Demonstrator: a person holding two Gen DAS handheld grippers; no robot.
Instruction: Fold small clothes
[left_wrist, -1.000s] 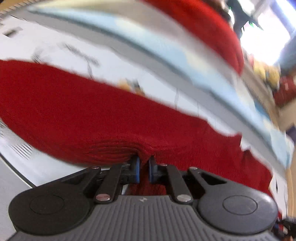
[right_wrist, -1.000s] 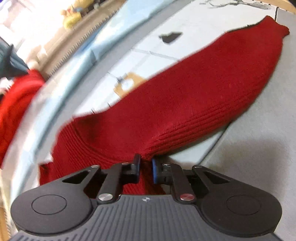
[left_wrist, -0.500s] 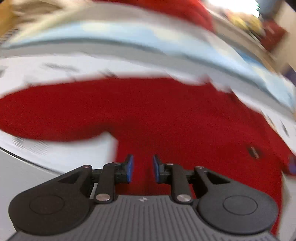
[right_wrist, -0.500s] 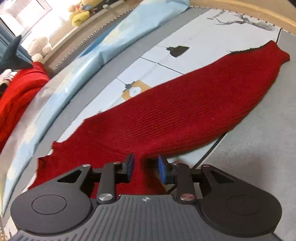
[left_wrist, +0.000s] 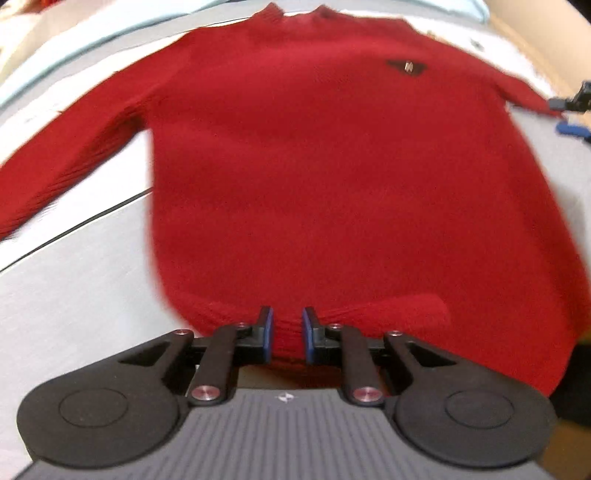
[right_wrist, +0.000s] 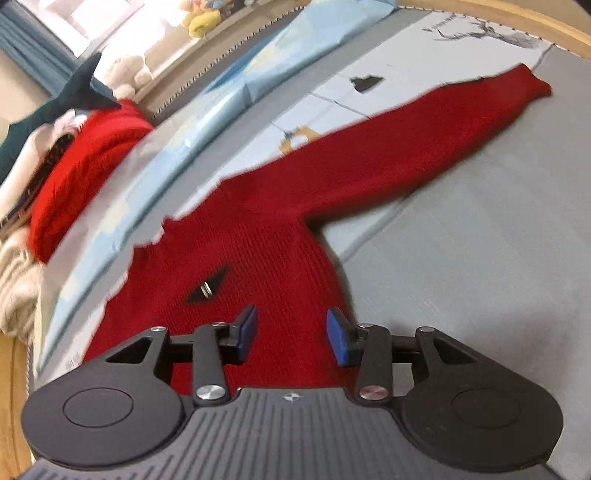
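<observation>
Red knit sweater (left_wrist: 332, 166) lies flat, front up, on grey mat (right_wrist: 480, 277), sleeves spread out to each side. L gripper (left_wrist: 287, 334) sits at the hem w/ jaws slightly parted, holding nothing. R gripper (right_wrist: 291, 334) is over the chest near the dark badge (right_wrist: 207, 286), jaws wide apart, holding nothing.

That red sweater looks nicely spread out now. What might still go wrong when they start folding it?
Three risks, all guesses:
1. The red sweater has a small turned-over fold at its hem; folding over it may trap a crease.
2. The right sleeve lies stretched far out, so it could drag or twist when lifted.
3. The open left gripper sits at the thick hem and may pinch only one layer.
</observation>
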